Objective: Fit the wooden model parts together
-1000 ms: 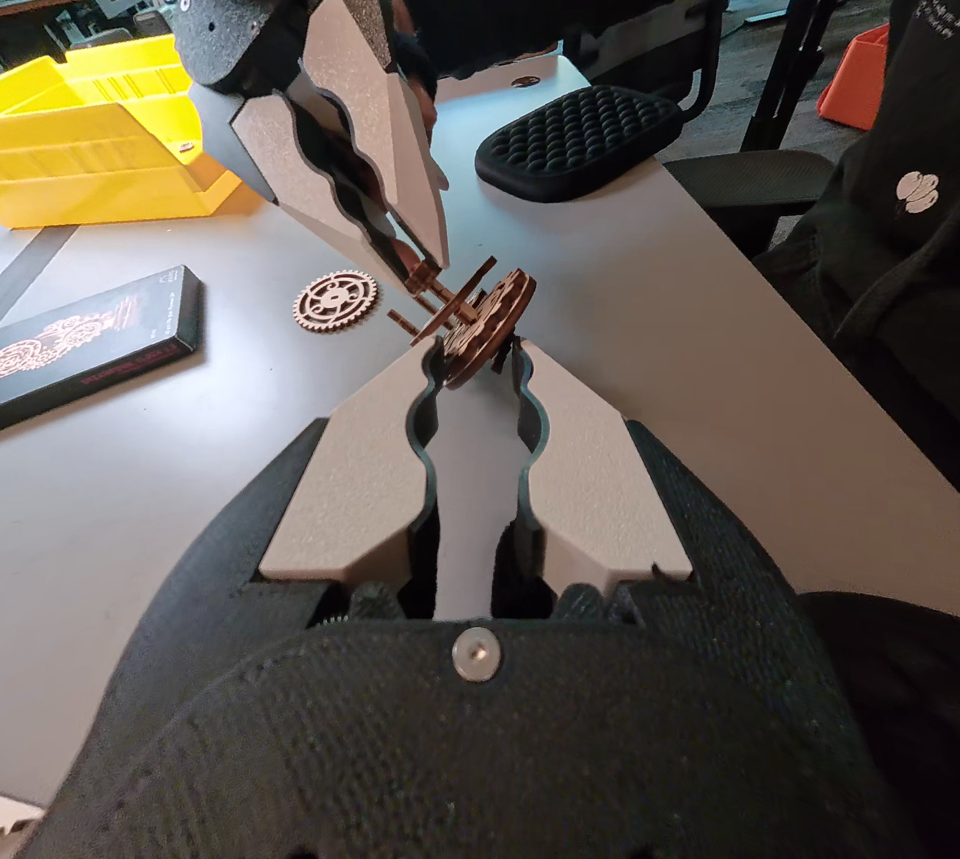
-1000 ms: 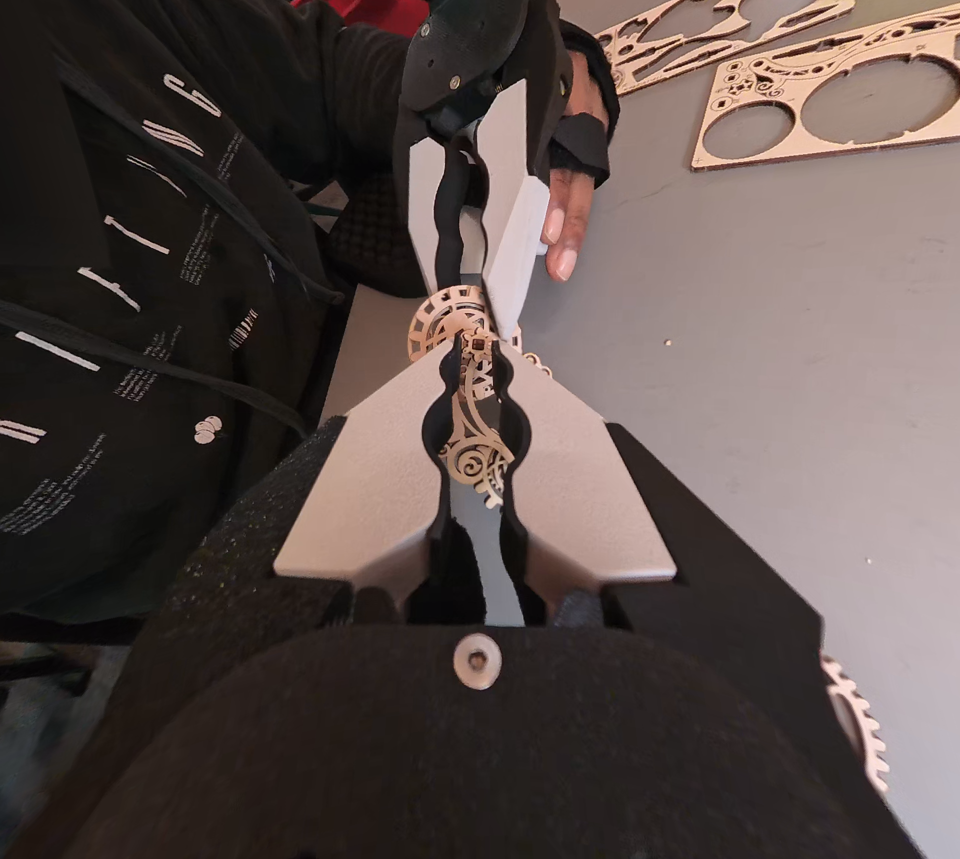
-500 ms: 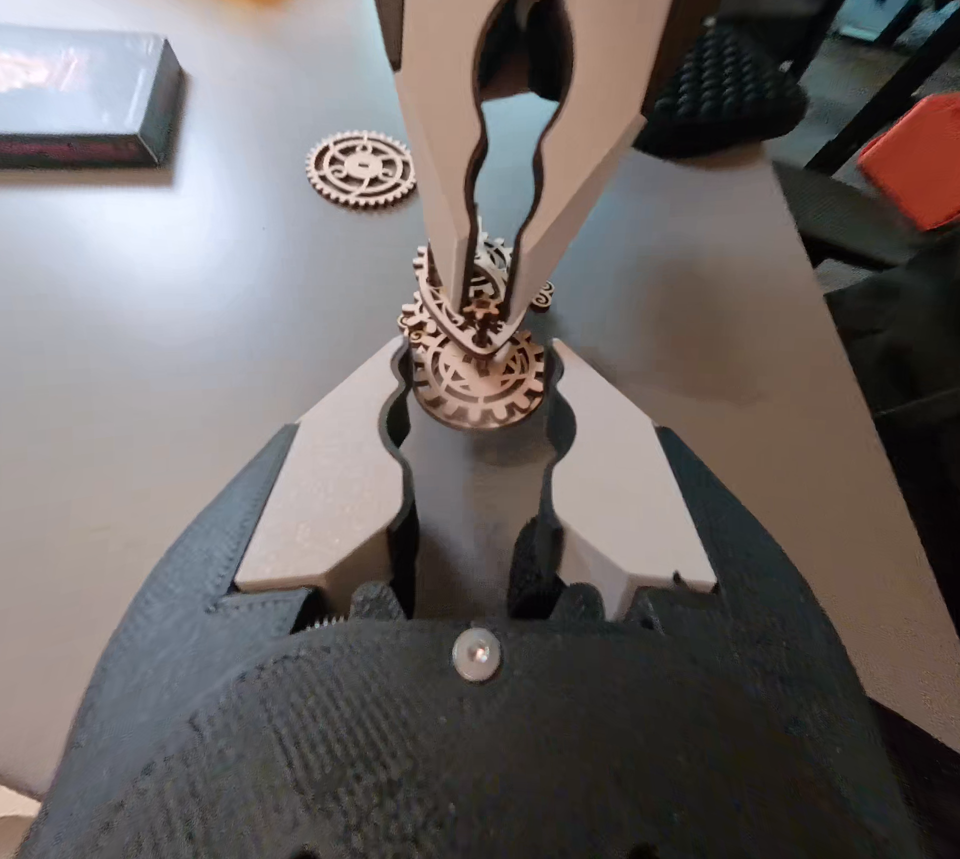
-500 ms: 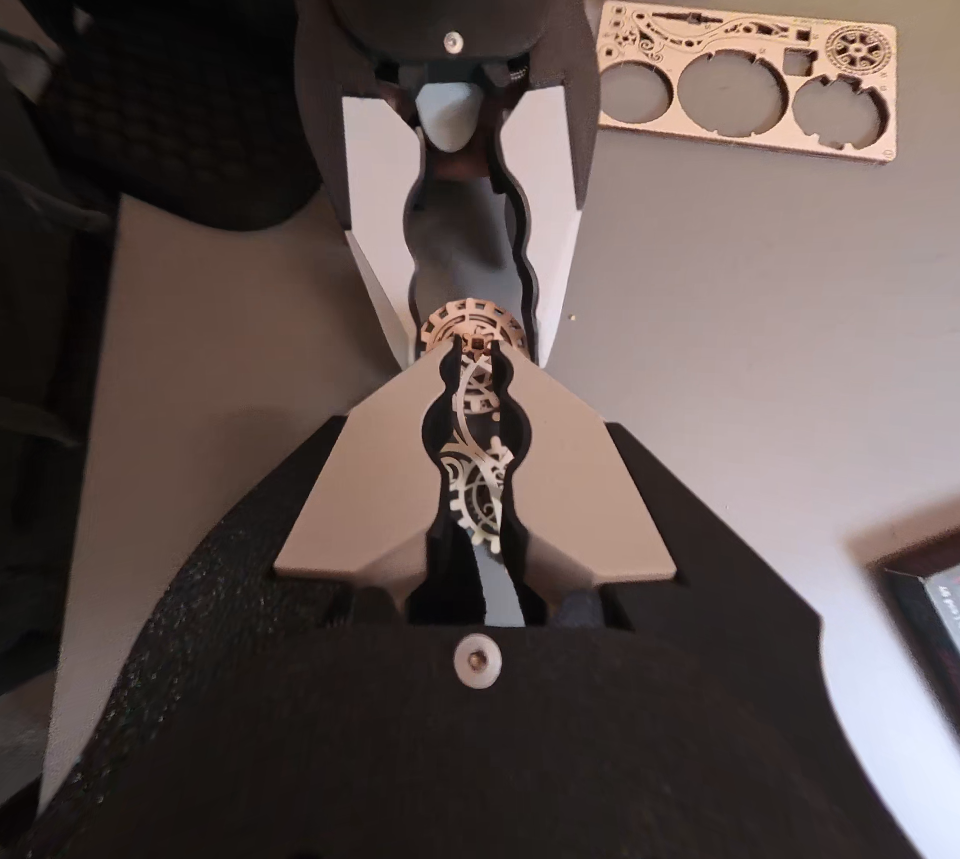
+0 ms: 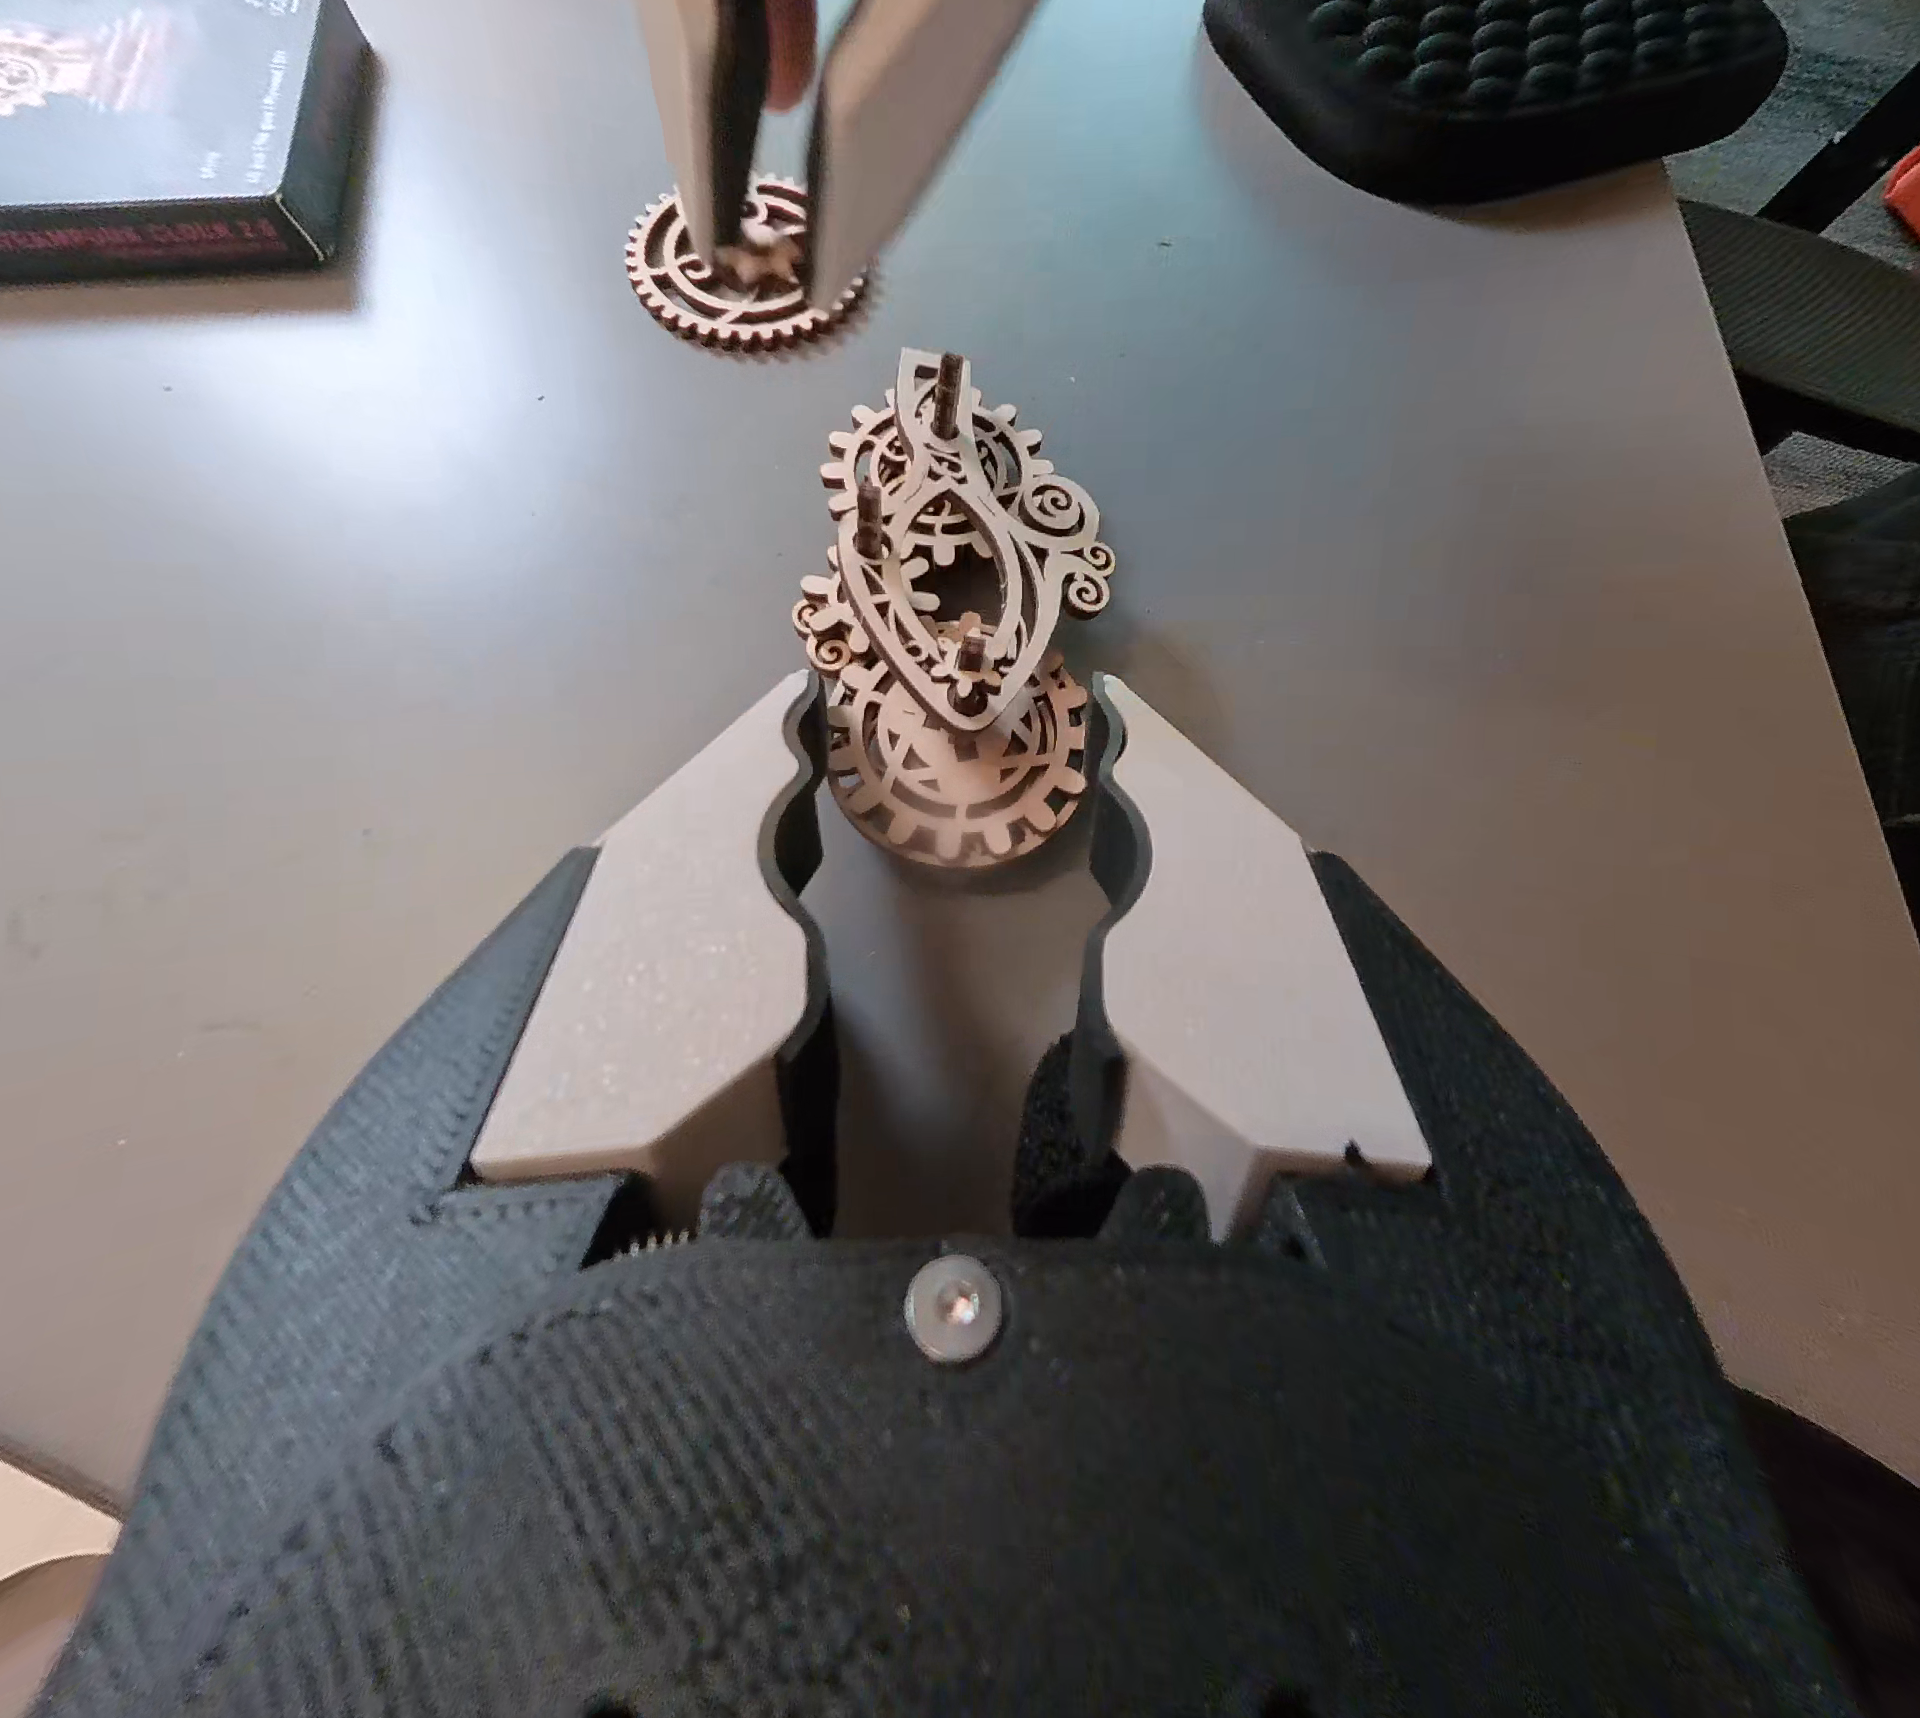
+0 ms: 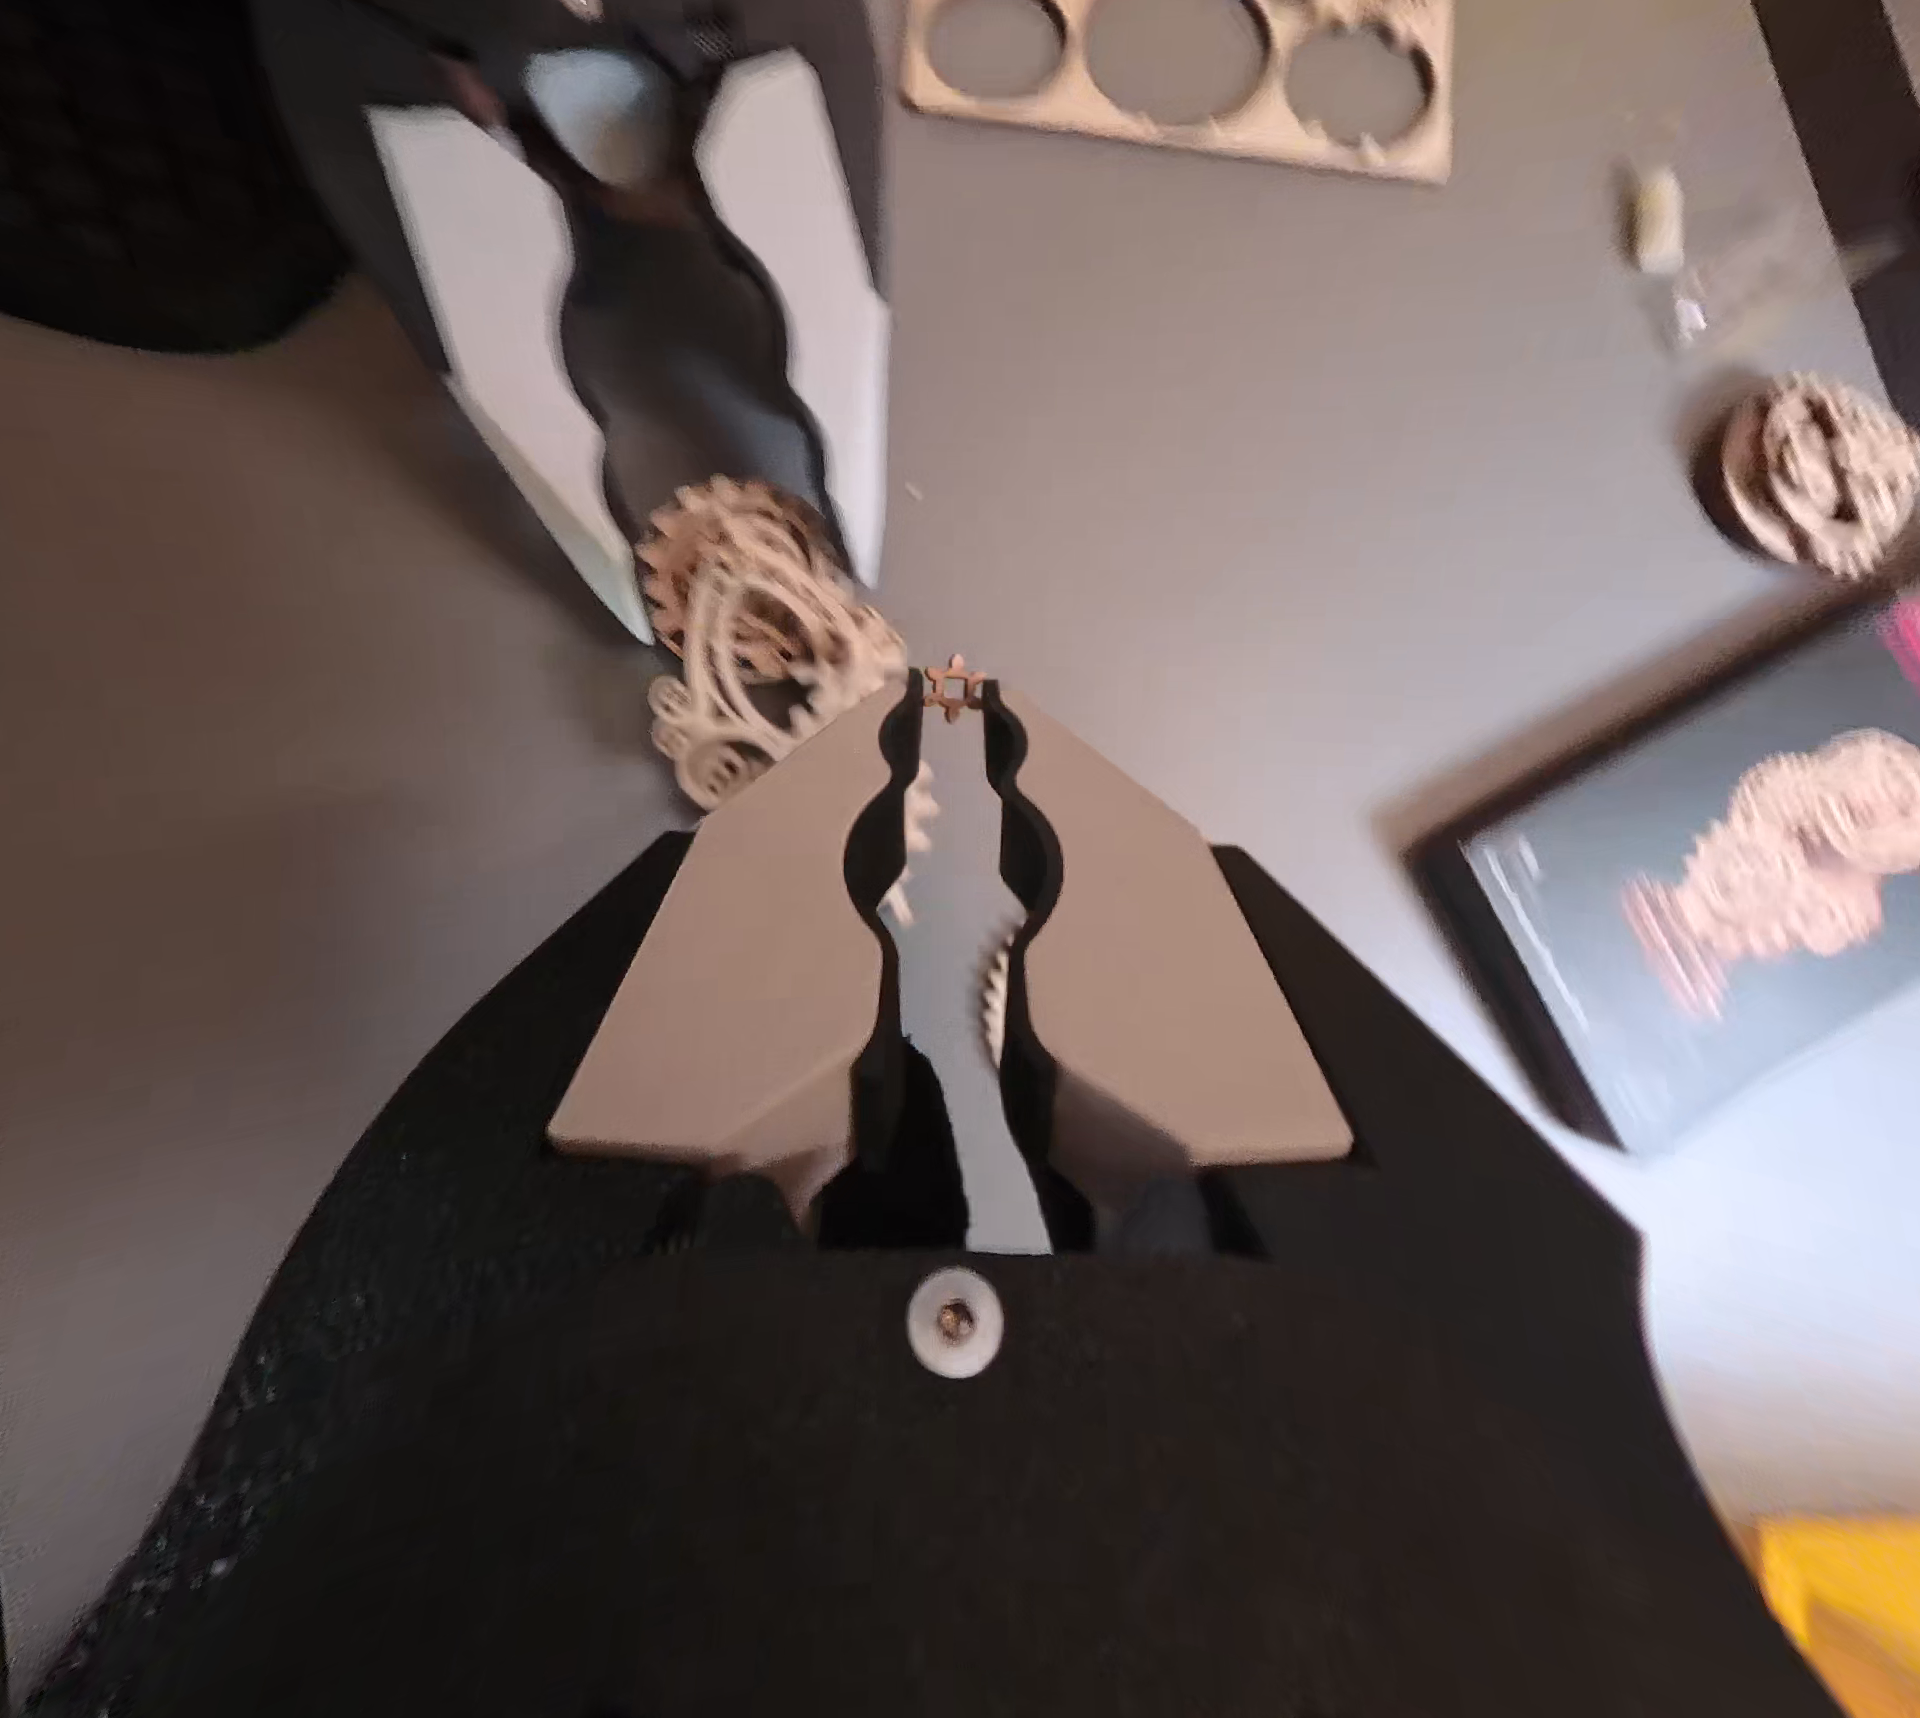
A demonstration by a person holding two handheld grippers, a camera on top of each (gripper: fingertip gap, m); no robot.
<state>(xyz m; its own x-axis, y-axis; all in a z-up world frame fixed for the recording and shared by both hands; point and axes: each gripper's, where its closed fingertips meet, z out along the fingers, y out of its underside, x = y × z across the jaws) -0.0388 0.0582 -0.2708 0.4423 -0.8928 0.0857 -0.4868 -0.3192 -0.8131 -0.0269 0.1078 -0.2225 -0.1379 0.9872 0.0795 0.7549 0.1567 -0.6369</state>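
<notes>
A wooden gear assembly with an ornate leaf-shaped plate and three dark pegs stands on the grey table. My left gripper holds it, fingertips against the rim of its base gear. It also shows blurred in the right wrist view, between the left gripper's fingers. My right gripper is shut on a small star-shaped wooden piece. In the left wrist view the right gripper holds that piece over the centre of a loose dark gear lying flat beyond the assembly.
A black box lies at the far left and a black dimpled pad at the far right by the table edge. Punched-out wooden sheets, another wooden gear stack and a yellow bin corner show in the right wrist view. One gripper's finger ends stand about 7 centimetres off the other's.
The assembly came down from mid-air onto the table, gear flat. My right gripper let go of its ornate plate and moved away to the loose gear, holding the small star piece.
</notes>
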